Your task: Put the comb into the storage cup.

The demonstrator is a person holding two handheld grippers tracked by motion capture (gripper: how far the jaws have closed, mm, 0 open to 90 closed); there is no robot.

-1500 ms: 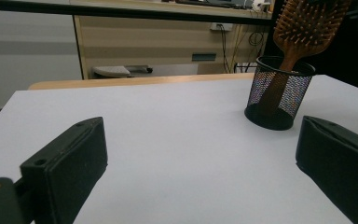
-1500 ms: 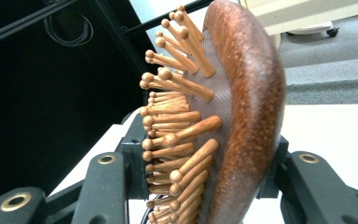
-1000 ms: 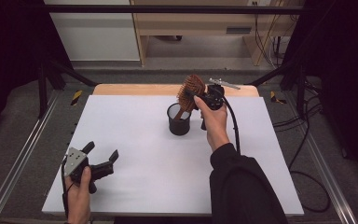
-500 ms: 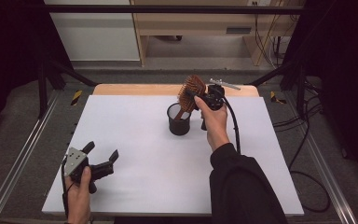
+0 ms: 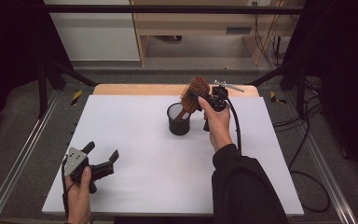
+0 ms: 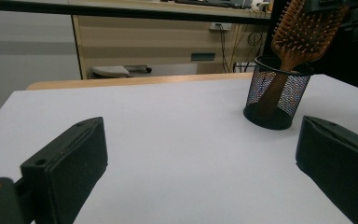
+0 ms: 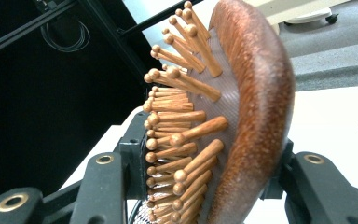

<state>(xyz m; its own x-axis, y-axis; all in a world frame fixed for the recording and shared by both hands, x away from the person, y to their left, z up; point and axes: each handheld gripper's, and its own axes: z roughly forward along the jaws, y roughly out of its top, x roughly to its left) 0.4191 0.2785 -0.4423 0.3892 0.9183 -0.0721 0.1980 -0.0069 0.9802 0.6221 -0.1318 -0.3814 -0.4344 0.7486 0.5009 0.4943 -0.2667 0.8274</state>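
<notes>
- Hairbrush (image 5: 195,93): wooden paddle type, clamped in my right gripper (image 5: 208,100) by the head. Right gripper view shows the head (image 7: 242,116) edge-on btwn the two black jaws, bristle pins to one jaw, smooth brown back to the other.
- Right jaws: nearly closed, pads pressing the brush head from both sides; the figure has crept up a touch, but the grip holds as far as I can see.
- Brush handle goes down into the mesh cup (image 5: 179,120); head sticks out above the rim, tilted toward 1 o'clock in the high view. Left gripper view shows the handle thru the mesh (image 6: 271,93), leaning; can't tell if its tip touches the cup bottom.
- Mesh cup: black, round, upright on the white table (image 5: 135,140), abt centre, a bit toward 12 o'clock. My right hand (image 5: 218,123) sits just at its 3 o'clock.
- My left gripper (image 5: 101,164): jaws wide apart, nothing btwn them, only bare tabletop seen btwn the pads (image 6: 70,161) in its own view. Held low near the table's 7 o'clock corner, well apart from cup, pointing toward 2 o'clock.
- Grey three-cornered plate (image 5: 76,158) on top of left gripper faces up.
- Beyond the table at 12 o'clock: wooden strip (image 5: 135,89) along the far edge, then floor and a light wood bench (image 5: 191,23).
</notes>
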